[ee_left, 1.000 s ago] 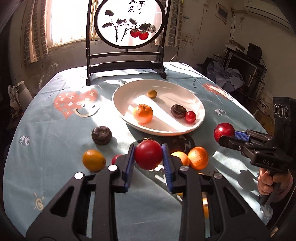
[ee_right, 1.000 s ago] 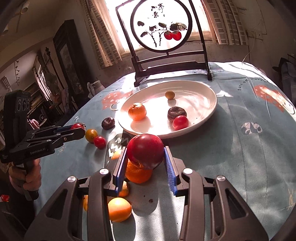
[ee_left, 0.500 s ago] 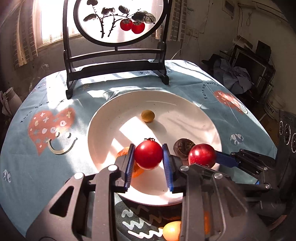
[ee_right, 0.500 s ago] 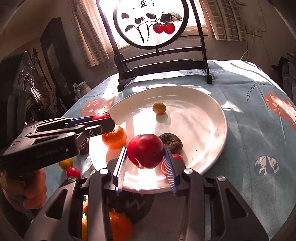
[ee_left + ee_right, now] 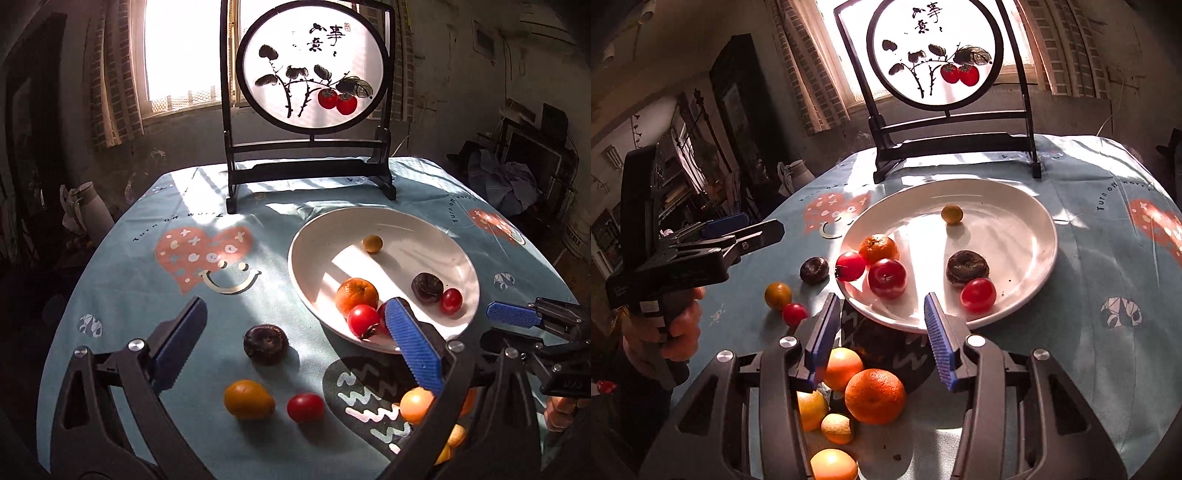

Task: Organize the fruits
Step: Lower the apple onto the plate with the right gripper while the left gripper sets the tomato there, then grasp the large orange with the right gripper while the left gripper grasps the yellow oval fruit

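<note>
A white plate (image 5: pixel 406 225) (image 5: pixel 1015 206) holds an orange (image 5: pixel 878 248), a red tomato (image 5: pixel 850 266), a red apple (image 5: pixel 887 277), a dark fruit (image 5: pixel 967 267), a cherry tomato (image 5: pixel 977 294) and a small yellow fruit (image 5: pixel 952 213). My left gripper (image 5: pixel 295 325) is open and empty, above the cloth left of the plate. My right gripper (image 5: pixel 882 317) is open and empty at the plate's near rim. On the cloth lie a dark fruit (image 5: pixel 266 343), a yellow-orange fruit (image 5: pixel 248 399), a small tomato (image 5: pixel 305 407) and several oranges (image 5: pixel 874 395).
A round painted screen on a black stand (image 5: pixel 310 110) rises at the table's far edge. The round table wears a blue printed cloth (image 5: pixel 147 295). A white kettle (image 5: pixel 86 210) sits beyond the left edge. Furniture and clutter surround the table.
Both grippers opened and let go their red fruits, which now lie on the plate beside the orange. Both grippers pulled back from over the plate.
</note>
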